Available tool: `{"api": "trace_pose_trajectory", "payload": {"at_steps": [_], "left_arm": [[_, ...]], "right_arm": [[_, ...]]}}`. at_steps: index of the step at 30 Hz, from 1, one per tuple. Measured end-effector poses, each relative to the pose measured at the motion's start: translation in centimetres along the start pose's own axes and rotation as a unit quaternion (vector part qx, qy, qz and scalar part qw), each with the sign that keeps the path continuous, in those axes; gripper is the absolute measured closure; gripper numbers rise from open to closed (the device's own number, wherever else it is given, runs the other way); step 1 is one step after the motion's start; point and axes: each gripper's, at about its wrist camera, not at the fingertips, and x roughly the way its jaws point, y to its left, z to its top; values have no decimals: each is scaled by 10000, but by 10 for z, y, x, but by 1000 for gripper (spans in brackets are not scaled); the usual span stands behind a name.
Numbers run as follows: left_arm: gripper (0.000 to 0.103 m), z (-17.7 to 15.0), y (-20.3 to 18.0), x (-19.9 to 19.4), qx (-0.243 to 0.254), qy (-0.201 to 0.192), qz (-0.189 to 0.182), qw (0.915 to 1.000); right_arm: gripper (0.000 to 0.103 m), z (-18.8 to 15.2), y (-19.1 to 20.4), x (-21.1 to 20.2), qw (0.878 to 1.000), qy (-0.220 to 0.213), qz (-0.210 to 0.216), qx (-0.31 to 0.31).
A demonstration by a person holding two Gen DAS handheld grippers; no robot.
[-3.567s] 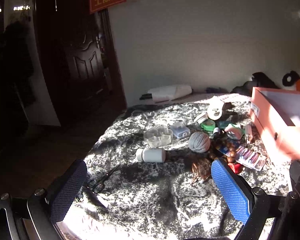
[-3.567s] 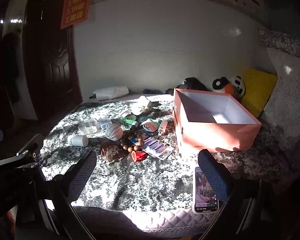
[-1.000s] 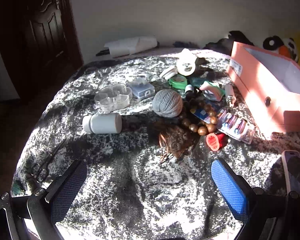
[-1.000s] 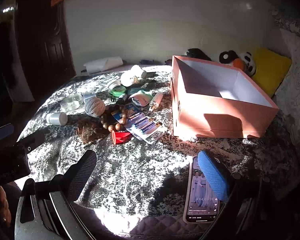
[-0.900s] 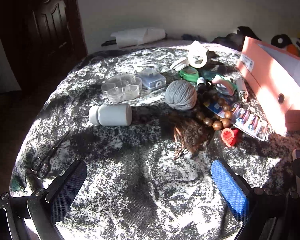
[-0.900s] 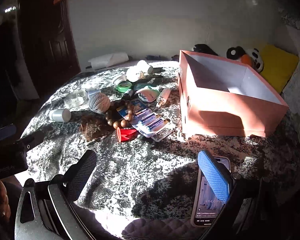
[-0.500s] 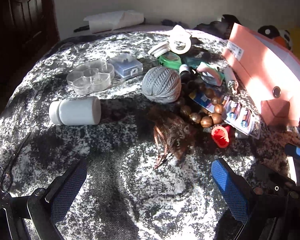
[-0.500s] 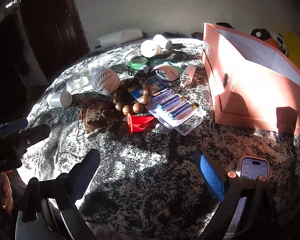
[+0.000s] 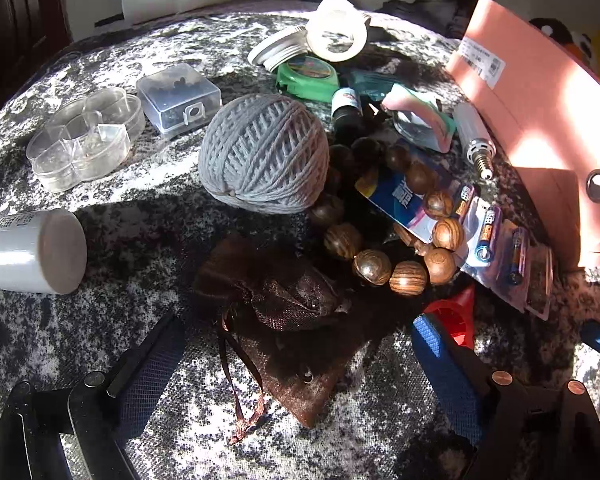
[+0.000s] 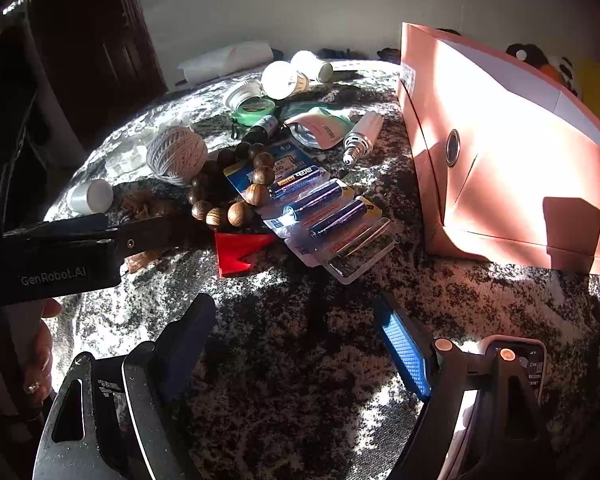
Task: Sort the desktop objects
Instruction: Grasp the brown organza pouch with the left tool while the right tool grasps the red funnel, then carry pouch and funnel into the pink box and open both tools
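A pile of small objects lies on a mottled black-and-white cloth. My left gripper (image 9: 296,344) is open, its fingers on either side of a brown drawstring pouch (image 9: 292,312). Beyond it lie a grey yarn ball (image 9: 264,160), a wooden bead bracelet (image 9: 384,248), a battery pack (image 9: 496,248) and a red funnel (image 9: 452,316). My right gripper (image 10: 296,340) is open and empty over bare cloth, short of the battery pack (image 10: 328,220) and red funnel (image 10: 236,250). The left gripper's body (image 10: 80,252) shows in the right wrist view.
A pink open box (image 10: 512,160) stands at the right. A phone (image 10: 520,364) lies by my right finger. A white bottle (image 9: 32,250), clear containers (image 9: 88,136), green tape measure (image 9: 308,76), tape rolls (image 9: 336,32) and a bulb (image 9: 474,140) lie around the pile.
Both grippers have moved forward and down toward the pile. My left gripper now straddles the brown pouch. Both stay open.
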Motion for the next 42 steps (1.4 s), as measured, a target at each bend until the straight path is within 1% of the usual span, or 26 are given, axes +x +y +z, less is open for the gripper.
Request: {"api": "trace_pose_trajectory", "payload": {"at_steps": [1,2,4,5,6,7,9,11,15,16,20,21,23,24,25,26,27,34,42], "left_arm": [[20,-1,-2,6,34,66,-26,10000],[33,-2,-5,11,63,161,-66,9998],[39,-1,-7,11,154,106,21,9998],[49,-1,-8,11,199,78,64,9998],[63,-1,-6,10,150,75,14,9999],[69,0,-3,9,100,72,-37,9999],[79,1,6,5,-79,63,-255,9996],[83,1,11,1,-138,57,-298,9994],[84,-1,16,-9,-145,-1,-261,9996],[84,-1,17,-11,-146,-16,-254,9996],[84,-3,24,-15,-189,-20,-303,9994],[84,-3,25,-16,-194,-12,-304,9993],[84,-3,29,-16,-224,-17,-297,9993],[84,-3,30,-16,-236,-22,-299,9993],[84,-3,31,-17,-248,-26,-301,9992],[84,-2,33,-17,-258,-31,-297,9992],[84,-2,33,-18,-264,-37,-304,9992],[84,-2,30,-30,-230,-136,-327,9991],[84,-3,19,-68,-69,-401,-343,9986]], "right_arm": [[19,1,-2,2,10000,14,1,13],[19,1,-2,4,10000,25,1,12],[19,2,-3,6,10000,45,11,0],[19,2,-2,7,10000,53,20,-15],[20,2,-1,8,10000,58,27,-28],[20,2,0,9,10000,66,40,-44],[22,2,3,11,9999,87,77,-81],[28,3,8,15,9997,120,155,-146],[37,8,24,21,9988,107,343,-318],[41,10,27,24,9987,92,391,-326],[54,18,35,38,9989,78,385,-245],[55,19,36,42,9989,110,396,-212],[63,21,38,51,9988,198,422,-159],[64,21,38,53,9990,206,378,-155],[67,22,40,55,9991,191,330,-184],[72,23,41,57,9992,173,281,-216],[74,24,42,57,9992,159,257,-250],[75,21,42,45,9985,104,467,-250],[75,20,49,-1,9970,-186,678,-329]]}}
